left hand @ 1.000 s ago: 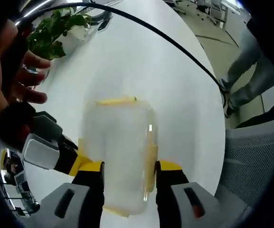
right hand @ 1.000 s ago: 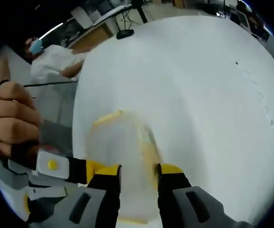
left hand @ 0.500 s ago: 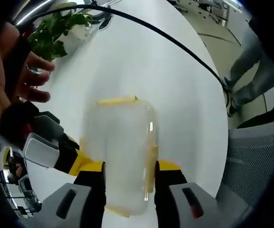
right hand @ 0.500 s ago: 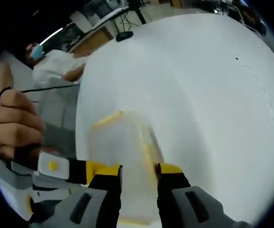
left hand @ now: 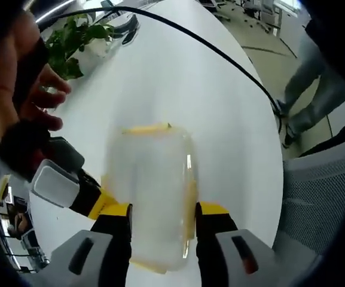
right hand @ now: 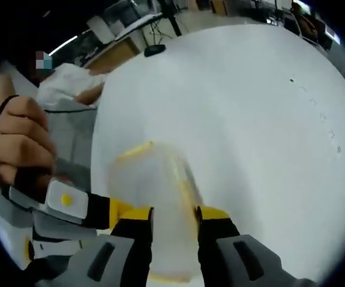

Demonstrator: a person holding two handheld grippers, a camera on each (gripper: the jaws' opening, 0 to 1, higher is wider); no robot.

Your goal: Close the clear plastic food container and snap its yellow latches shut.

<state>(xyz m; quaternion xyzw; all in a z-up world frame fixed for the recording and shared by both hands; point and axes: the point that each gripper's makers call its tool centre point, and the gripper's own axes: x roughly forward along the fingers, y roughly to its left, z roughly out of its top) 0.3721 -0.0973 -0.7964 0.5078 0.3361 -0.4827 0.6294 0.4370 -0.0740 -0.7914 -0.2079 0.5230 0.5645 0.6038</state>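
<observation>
Gripping the container (left hand: pixel 154 197) (right hand: pixel 151 209) from opposite sides, both jaws closed.

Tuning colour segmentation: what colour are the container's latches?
Yellow; the latches on the clear container show best in the left gripper view.

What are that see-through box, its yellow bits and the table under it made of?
The food container looks like clear, slightly cloudy plastic: the white table shows through it, with a glint along one edge. Its yellow latches appear to be opaque, matte plastic. The table is a smooth white surface with a soft sheen, perhaps laminate; the pictures do not settle that.
</observation>
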